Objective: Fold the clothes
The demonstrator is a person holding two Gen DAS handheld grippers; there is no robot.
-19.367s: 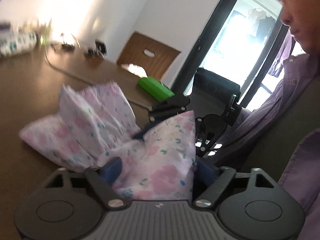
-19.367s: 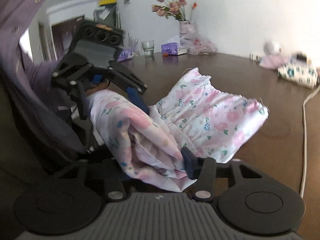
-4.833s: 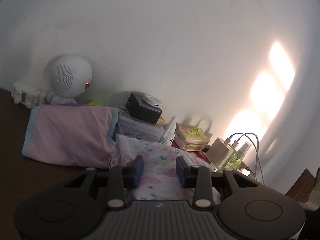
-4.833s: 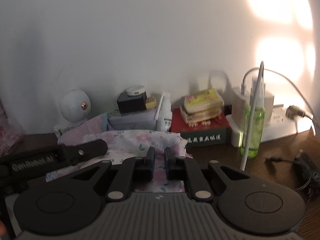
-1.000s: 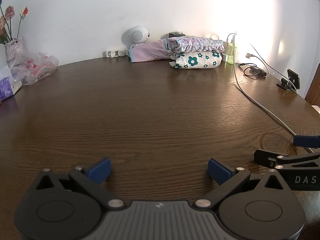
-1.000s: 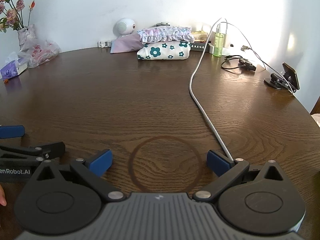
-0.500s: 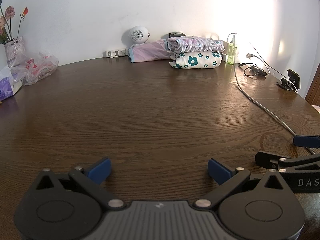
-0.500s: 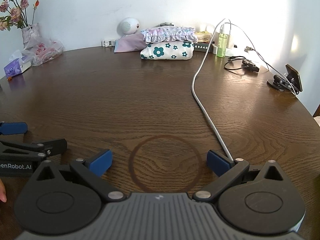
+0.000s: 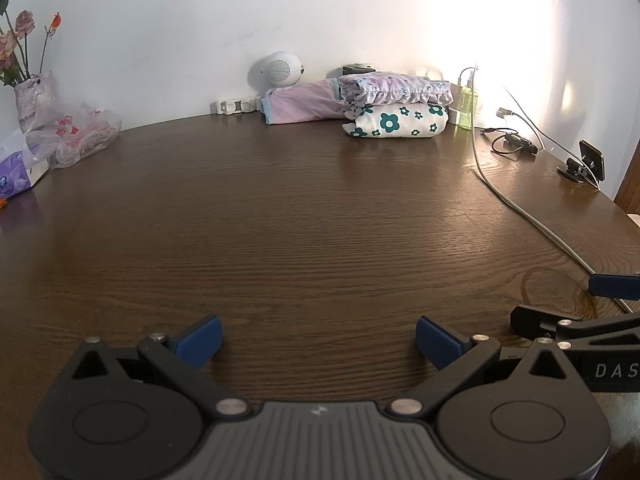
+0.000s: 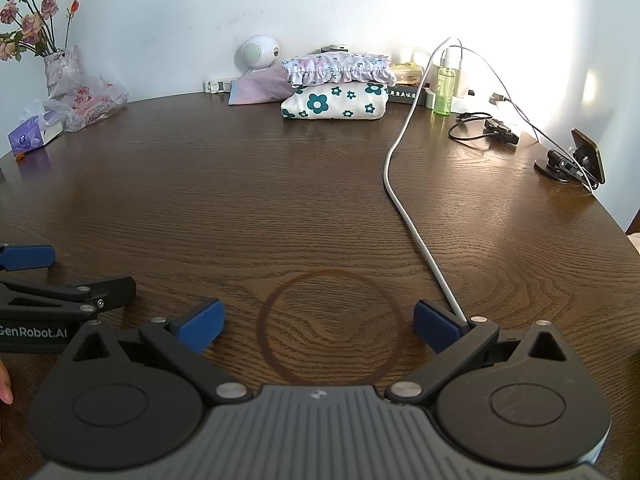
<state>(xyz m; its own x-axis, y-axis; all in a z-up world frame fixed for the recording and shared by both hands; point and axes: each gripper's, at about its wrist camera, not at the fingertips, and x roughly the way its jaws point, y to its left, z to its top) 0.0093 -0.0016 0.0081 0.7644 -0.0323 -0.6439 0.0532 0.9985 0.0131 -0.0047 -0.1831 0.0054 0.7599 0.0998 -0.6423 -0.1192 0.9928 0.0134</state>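
Observation:
Folded clothes are stacked at the far edge of the table against the wall: a pink floral garment [image 9: 396, 87] [image 10: 340, 67] lies on a white one with teal flowers [image 9: 396, 121] [image 10: 336, 102]. A folded pink piece [image 9: 302, 102] [image 10: 258, 85] lies just left of them. My left gripper [image 9: 318, 340] is open near the table's front edge, empty. My right gripper [image 10: 318, 326] is open too, empty, over a dark ring mark. Each gripper shows at the edge of the other's view, the right gripper [image 9: 572, 304] and the left gripper [image 10: 64, 276].
Brown wooden table [image 9: 304, 216]. A white cable [image 10: 404, 208] runs from the chargers to my right gripper. Green bottle [image 10: 445, 92], white round speaker [image 10: 258, 52], phone stand [image 10: 576, 162], plastic bags [image 10: 92, 102], tissue pack [image 10: 30, 136] and flower vase [image 10: 60, 66] line the far edge.
Since 4.8 s ago both grippers have let go of the floral garment on the stack and drawn back to the front of the table, open. Over the last second, almost nothing moved.

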